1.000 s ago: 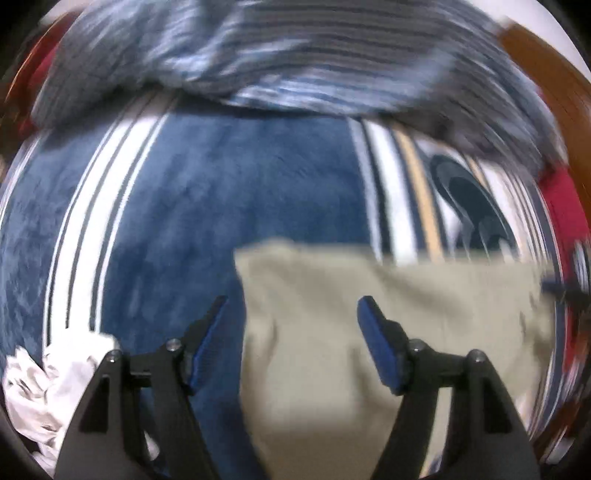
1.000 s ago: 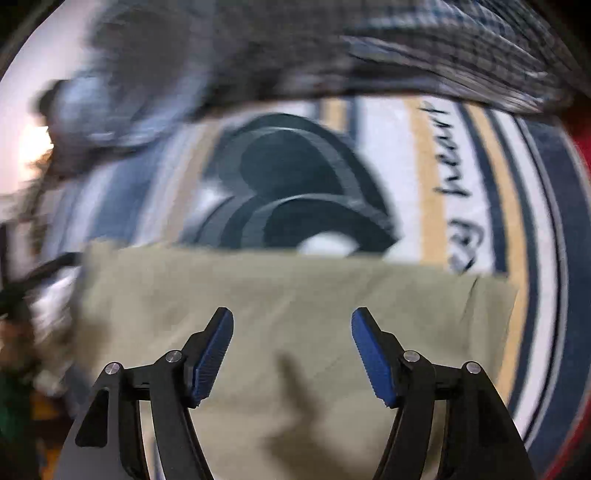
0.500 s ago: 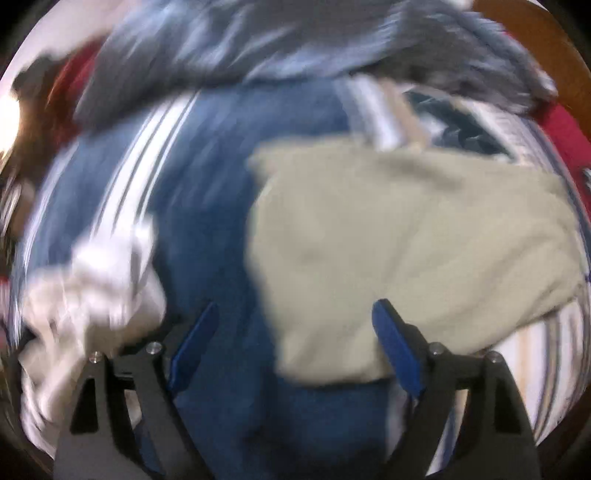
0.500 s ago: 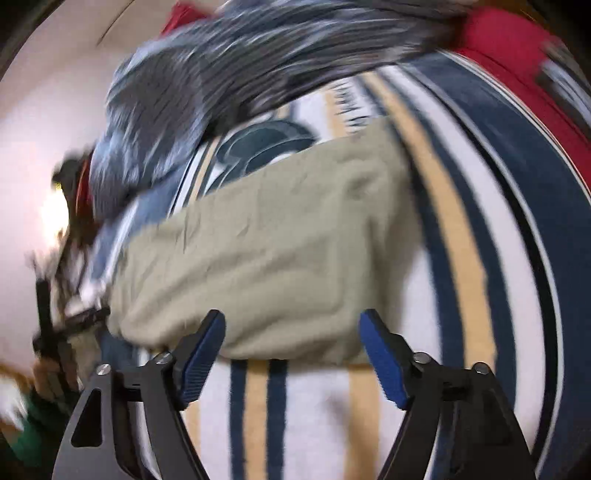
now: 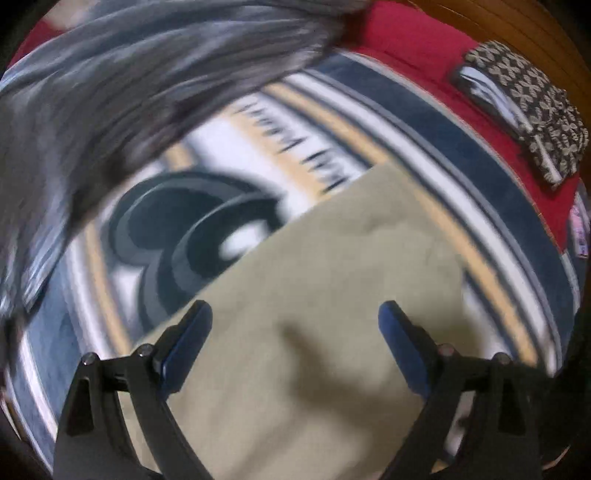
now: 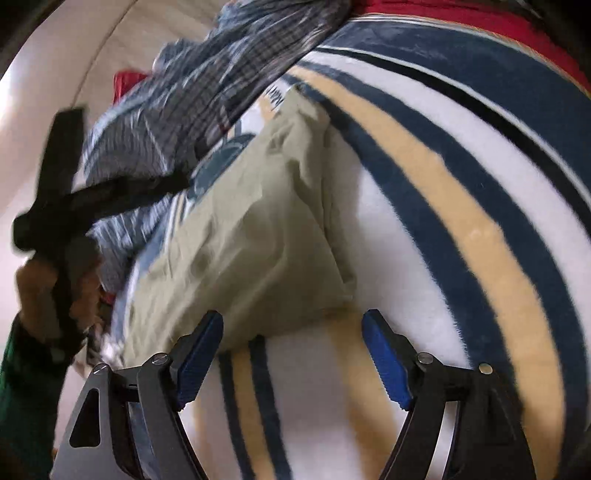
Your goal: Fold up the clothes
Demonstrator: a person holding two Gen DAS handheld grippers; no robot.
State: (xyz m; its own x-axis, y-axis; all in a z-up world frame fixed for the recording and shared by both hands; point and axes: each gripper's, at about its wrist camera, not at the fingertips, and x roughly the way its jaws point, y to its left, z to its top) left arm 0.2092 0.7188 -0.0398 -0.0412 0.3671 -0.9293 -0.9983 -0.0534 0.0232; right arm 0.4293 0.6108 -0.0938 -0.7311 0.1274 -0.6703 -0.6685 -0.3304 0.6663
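A folded khaki garment [image 5: 332,295] lies flat on the striped blanket [image 5: 461,155]. My left gripper [image 5: 295,332] hovers over its middle, pointing steeply down; its jaws are opening and nothing is gripped between the blue pads. In the right wrist view the same khaki garment [image 6: 251,240] stretches away to the upper left. My right gripper [image 6: 293,343] sits low at its near corner, jaws opening, with the corner just ahead of the tips and no pad pressing on it. A hand [image 6: 37,288] holding the left tool shows at the left edge.
A heap of grey-blue plaid shirts [image 5: 129,92] lies along the blanket's far side [image 6: 221,74]. A black-and-cream patterned folded item [image 5: 528,107] rests on the red sheet [image 5: 406,37] by a wooden edge [image 5: 535,29]. A green sleeve [image 6: 22,387] is at the lower left.
The left gripper swept sideways from the blanket's blue part and a white cloth to above the khaki garment. The right gripper rolled and dropped to the garment's corner. Both jaws widened.
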